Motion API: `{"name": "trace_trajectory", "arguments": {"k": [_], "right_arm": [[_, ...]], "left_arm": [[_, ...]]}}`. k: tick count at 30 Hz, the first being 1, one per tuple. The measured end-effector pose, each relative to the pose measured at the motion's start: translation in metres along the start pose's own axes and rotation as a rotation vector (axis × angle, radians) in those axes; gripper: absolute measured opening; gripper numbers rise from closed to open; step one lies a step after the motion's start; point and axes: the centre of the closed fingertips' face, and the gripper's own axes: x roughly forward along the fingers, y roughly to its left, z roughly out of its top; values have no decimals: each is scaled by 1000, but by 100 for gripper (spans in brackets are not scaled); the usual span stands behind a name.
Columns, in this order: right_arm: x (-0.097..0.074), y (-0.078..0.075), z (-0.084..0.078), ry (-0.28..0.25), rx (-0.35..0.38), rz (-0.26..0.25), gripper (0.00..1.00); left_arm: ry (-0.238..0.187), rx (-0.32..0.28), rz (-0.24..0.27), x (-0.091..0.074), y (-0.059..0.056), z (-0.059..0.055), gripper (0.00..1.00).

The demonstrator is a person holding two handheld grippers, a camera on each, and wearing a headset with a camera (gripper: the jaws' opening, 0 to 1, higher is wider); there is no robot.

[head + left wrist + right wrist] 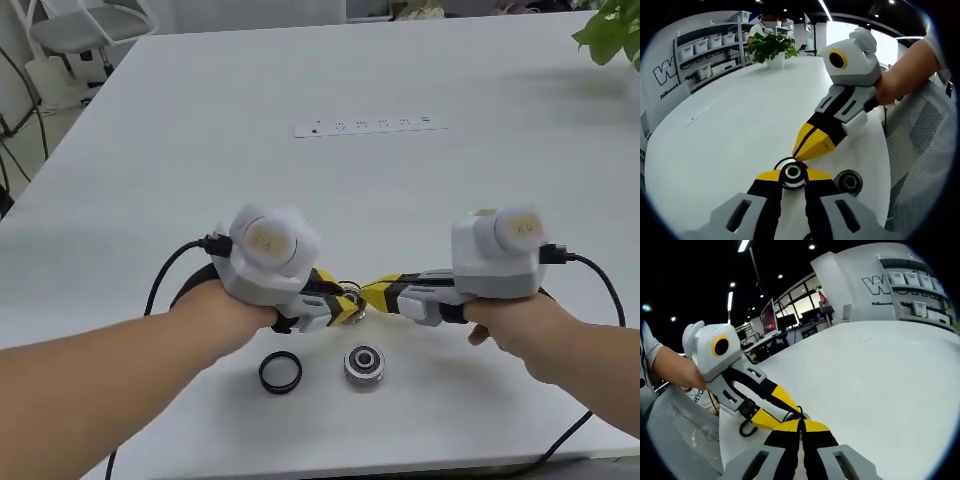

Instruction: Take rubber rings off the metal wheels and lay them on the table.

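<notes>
My left gripper point(338, 309) point(792, 176) is shut on a small metal wheel point(349, 296) point(792, 172), held just above the white table point(300, 180). From the right, my right gripper point(373, 295) point(799, 154) point(801, 426) meets it with its yellow tips closed on the rubber ring point(784, 162) at the wheel's rim. In the right gripper view the held wheel is mostly hidden behind the jaws. A loose black rubber ring point(280, 372) point(747, 429) lies flat on the table below the left gripper. A bare metal wheel point(364, 364) point(848, 181) sits next to it.
A white power strip point(368, 125) lies mid-table, farther away. A green plant point(612, 35) point(769, 46) stands at the far right corner. A mesh chair point(925, 145) is close by the table's near edge. Black cables point(170, 272) trail from both grippers.
</notes>
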Motion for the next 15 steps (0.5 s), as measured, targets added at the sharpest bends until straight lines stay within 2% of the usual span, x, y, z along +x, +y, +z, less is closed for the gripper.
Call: {"name": "trace_trajectory", "arguments": {"k": [7,15], "right_arm": [[-2,1,5,-12,10,3,0],[-4,3,9,-20,19,11,0]], "left_arm": [[-33,-5,-13,-12,-3,8,19],[-77,-6,-25,-35,-7,14,25]]}}
